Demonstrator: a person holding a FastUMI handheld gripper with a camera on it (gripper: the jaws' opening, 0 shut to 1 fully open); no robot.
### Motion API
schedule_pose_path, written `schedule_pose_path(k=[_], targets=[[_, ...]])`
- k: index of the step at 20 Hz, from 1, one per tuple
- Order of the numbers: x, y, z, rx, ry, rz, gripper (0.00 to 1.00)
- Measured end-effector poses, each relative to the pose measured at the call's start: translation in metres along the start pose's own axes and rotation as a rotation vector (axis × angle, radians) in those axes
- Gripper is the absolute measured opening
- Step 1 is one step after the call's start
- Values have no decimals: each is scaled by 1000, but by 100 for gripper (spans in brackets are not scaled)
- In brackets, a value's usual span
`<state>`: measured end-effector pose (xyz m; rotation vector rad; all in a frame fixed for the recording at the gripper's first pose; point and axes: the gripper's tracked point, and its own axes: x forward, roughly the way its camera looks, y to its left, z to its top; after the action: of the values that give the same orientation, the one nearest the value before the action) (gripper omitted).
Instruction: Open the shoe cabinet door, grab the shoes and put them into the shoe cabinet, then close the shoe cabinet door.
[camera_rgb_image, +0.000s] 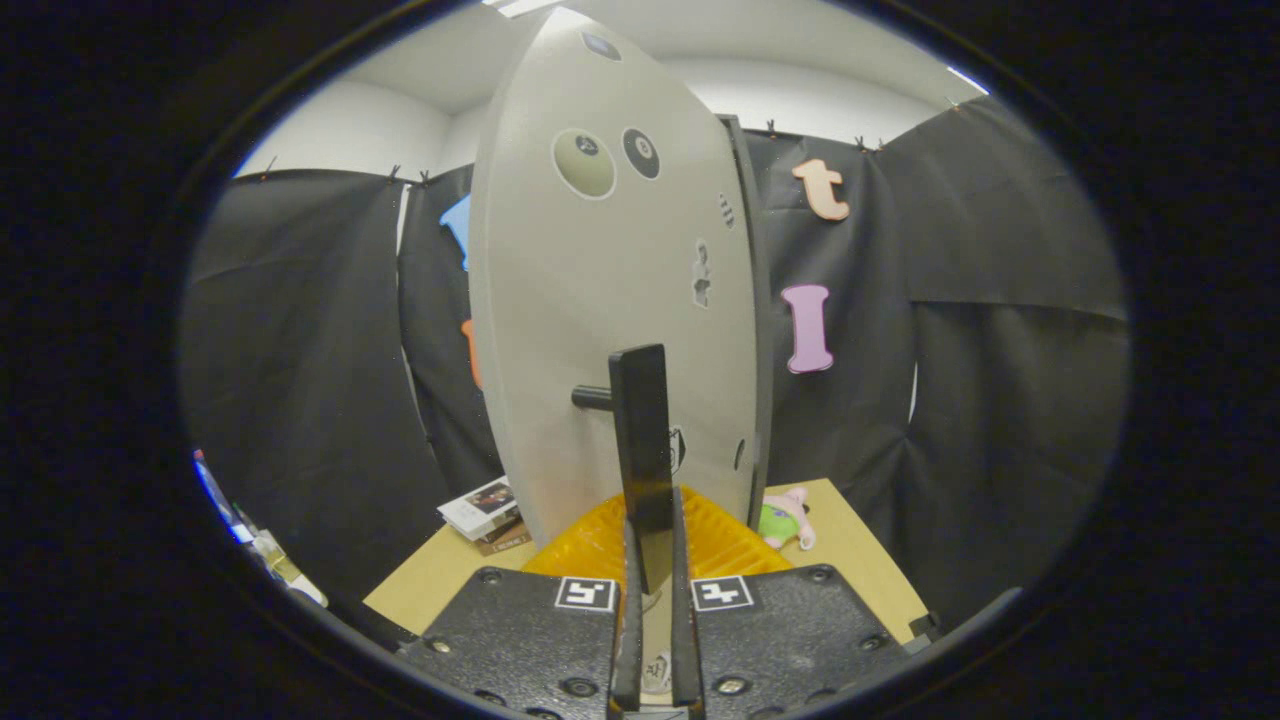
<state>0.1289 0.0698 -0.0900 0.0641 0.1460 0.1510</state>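
A tall grey shoe cabinet door (600, 330) with stickers on it stands just ahead of me, swung partly outward so its right edge shows. A black bar handle (640, 440) sticks out from the door on a short peg. My gripper (650, 580) is shut on the lower end of that handle, with both fingers pressing its sides. The inside of the cabinet is hidden behind the door.
An orange ribbed plastic piece (720, 545) lies on the wooden table (860, 560) at the door's foot. A small pink and green plush toy (785, 520) sits to its right. A stack of booklets (485, 512) lies to the left of the door.
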Motion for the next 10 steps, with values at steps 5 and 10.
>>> schedule_pose_path(k=[5,10], targets=[[-15,-42,3,-9,-19,-101,8],[-21,-83,9,14,-24,-111,4]])
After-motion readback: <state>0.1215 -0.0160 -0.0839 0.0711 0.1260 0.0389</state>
